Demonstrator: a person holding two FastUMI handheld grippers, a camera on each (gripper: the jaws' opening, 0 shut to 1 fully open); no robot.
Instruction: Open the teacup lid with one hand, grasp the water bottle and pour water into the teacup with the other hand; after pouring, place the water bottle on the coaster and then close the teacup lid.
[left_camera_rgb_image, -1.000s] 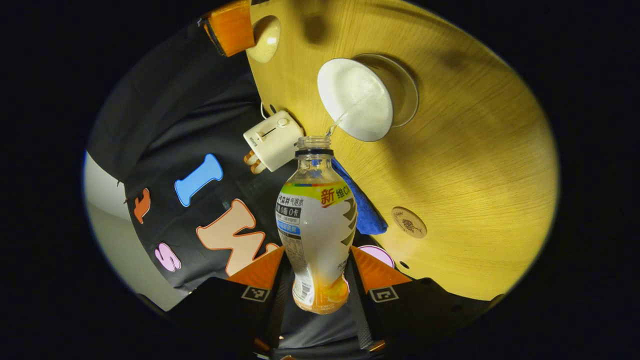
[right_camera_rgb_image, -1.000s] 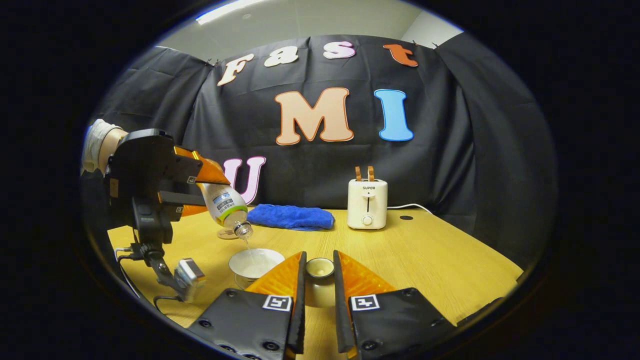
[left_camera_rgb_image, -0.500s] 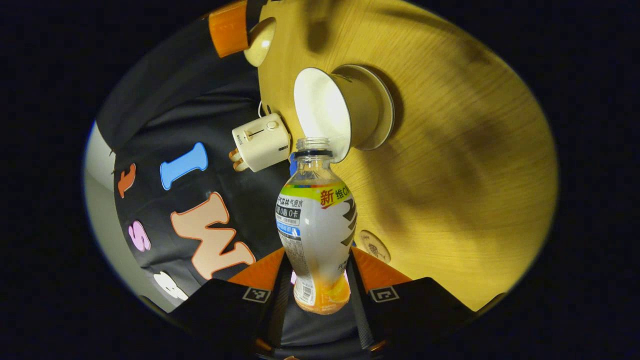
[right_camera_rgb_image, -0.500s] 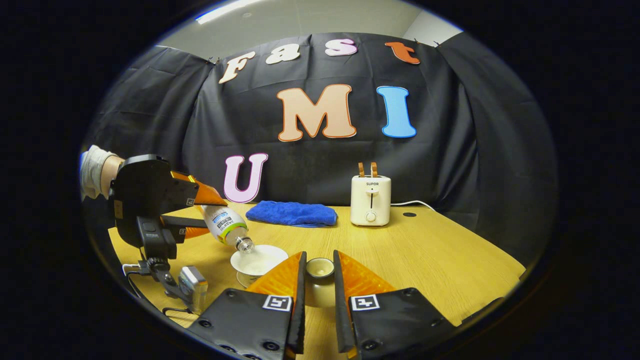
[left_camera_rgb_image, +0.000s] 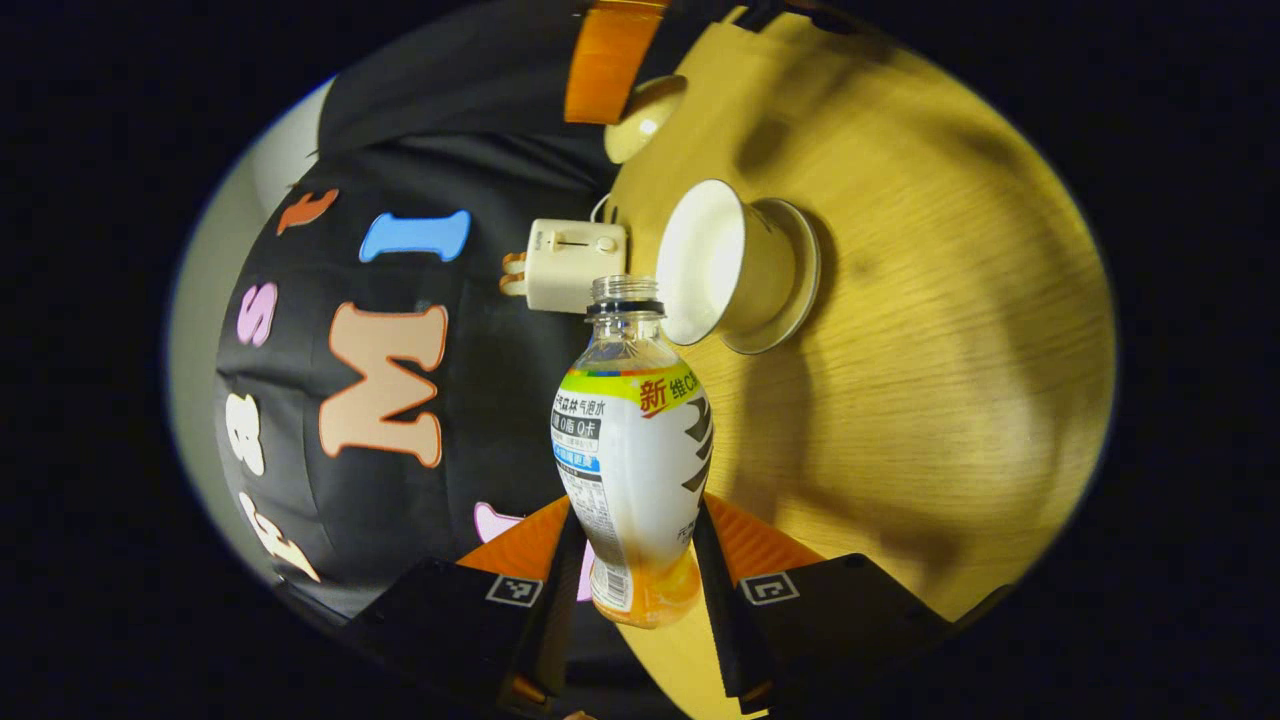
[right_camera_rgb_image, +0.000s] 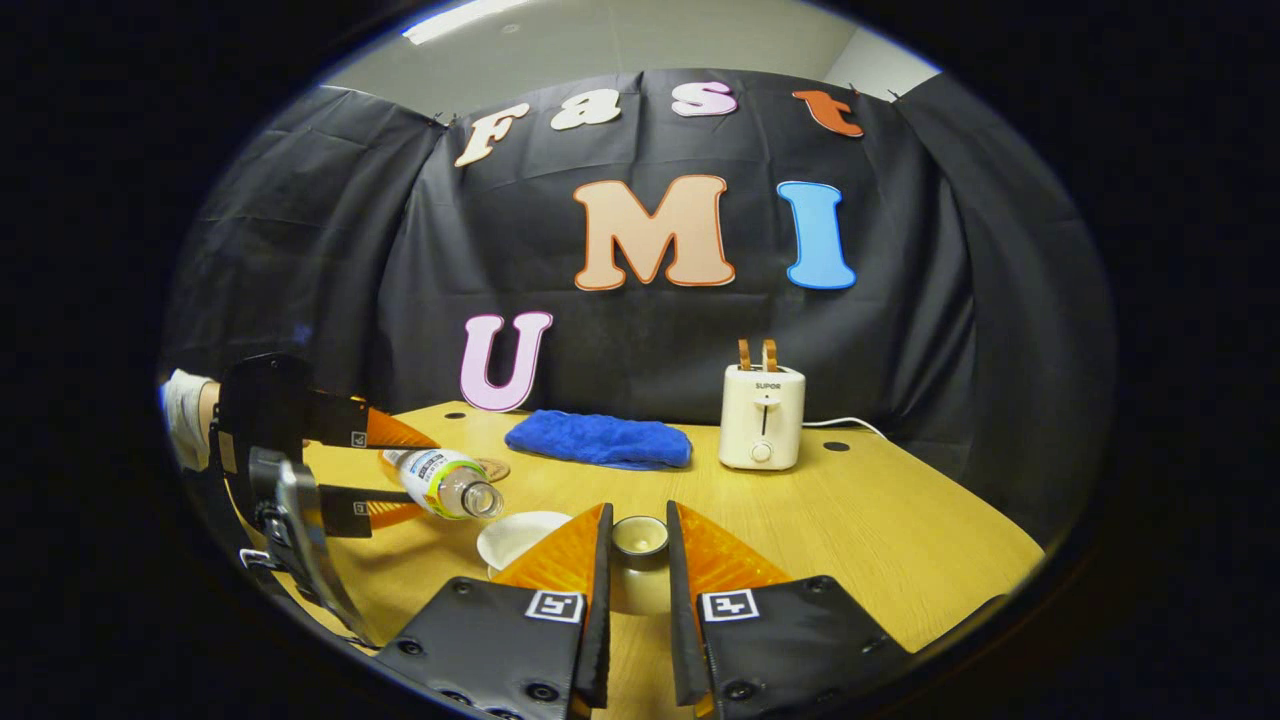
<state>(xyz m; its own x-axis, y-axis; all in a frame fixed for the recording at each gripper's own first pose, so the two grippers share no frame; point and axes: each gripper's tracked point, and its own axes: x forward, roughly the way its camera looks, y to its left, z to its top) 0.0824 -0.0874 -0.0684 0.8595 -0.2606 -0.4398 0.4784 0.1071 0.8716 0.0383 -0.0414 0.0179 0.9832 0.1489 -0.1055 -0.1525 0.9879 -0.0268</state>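
My left gripper (left_camera_rgb_image: 628, 560) squeezes the water bottle (left_camera_rgb_image: 630, 450), lying sideways with its open mouth toward the teacup (left_camera_rgb_image: 715, 262) at 1 o'clock. My right gripper (right_camera_rgb_image: 636, 545) pinches the lid (right_camera_rgb_image: 639, 538) above the tabletop (right_camera_rgb_image: 850, 520).

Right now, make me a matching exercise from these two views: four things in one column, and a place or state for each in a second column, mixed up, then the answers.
Things
1. water bottle
2. teacup lid
3. teacup
4. blue cloth

Places or states
A. lies on the table by the back wall, left of the toaster
B. stands open on its saucer, no lid on it
C. held between the right gripper's fingers, off the cup
D. held between the left gripper's fingers, uncapped, mouth near the cup

Pairs: 1-D, 2-C, 3-B, 4-A
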